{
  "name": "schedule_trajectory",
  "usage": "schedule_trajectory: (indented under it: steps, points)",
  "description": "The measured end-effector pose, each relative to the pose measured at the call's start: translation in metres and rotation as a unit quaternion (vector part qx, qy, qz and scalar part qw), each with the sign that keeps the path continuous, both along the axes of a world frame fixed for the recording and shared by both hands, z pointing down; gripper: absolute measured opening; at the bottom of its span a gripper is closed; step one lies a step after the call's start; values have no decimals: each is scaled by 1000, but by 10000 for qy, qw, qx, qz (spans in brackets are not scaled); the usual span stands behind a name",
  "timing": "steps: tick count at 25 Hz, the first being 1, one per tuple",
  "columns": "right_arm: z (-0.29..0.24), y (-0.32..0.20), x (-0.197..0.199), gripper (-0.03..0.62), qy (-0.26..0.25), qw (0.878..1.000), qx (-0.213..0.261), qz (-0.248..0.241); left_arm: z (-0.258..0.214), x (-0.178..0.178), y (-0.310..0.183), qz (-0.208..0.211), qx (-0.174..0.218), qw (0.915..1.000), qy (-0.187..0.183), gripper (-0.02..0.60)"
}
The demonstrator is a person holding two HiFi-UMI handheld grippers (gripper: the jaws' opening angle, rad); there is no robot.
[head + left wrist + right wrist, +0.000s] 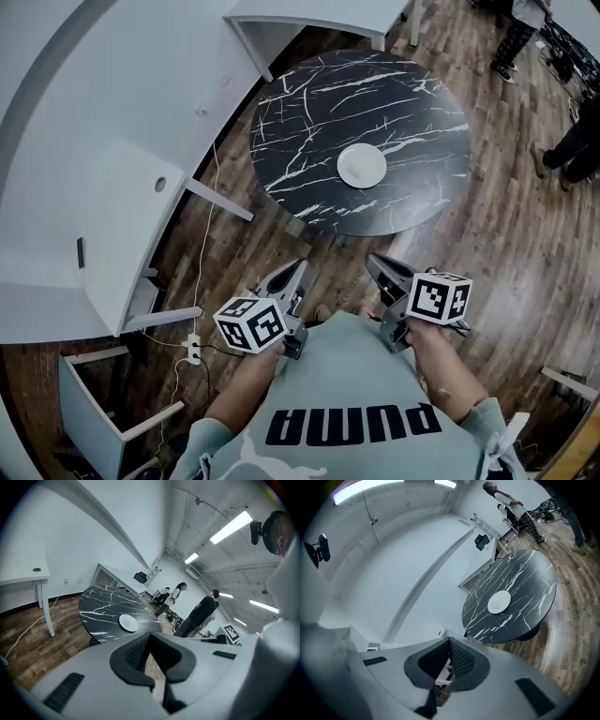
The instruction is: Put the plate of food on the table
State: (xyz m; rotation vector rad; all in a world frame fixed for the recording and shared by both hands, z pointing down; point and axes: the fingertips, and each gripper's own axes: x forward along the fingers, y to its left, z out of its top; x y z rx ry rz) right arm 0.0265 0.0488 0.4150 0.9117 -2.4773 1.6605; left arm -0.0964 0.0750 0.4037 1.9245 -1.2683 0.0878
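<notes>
Left gripper (292,272): jaws drawn together, nothing between them, held close to my torso. Right gripper (380,262): likewise closed and empty, level with the left one.

Item 1, plate (362,167): white, round, so no long axis to line up with. It sits flat on the tabletop (300,122), a little right of its centre. It lies straight ahead of both grippers and well apart from them. It is closer to the right gripper's line, so that hand has the shorter reach. There is a pale patch on it in the right gripper view; I cannot tell whether that is food.

Item 2, tabletop: round, black with white veining. It carries only the plate. Its near rim lies between the grippers and the plate.

Item 3, wood floor (487,253): open planks between me and the tabletop.

Item 4, white desk (103,187): off to the left, with a cable (208,225) trailing down beside it, away from the direct path.

Item 5, people (572,141): standing beyond the tabletop at far right, well apart from the plate.

Assessment: the plate already rests where the task wants it, and neither gripper holds anything, so I judge the placing done.
</notes>
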Motion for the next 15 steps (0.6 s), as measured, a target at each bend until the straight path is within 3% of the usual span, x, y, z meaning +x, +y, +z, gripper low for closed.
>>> schedule_trajectory:
  steps: [8,15]
  points:
    - [10,44,-39,9,5,9986,-511,151,11,-15,18,467,-65,9981,400,6]
    - [17,65,-40,8,334,9981,-465,224,24,-12,31,732,-177,9953,611,6]
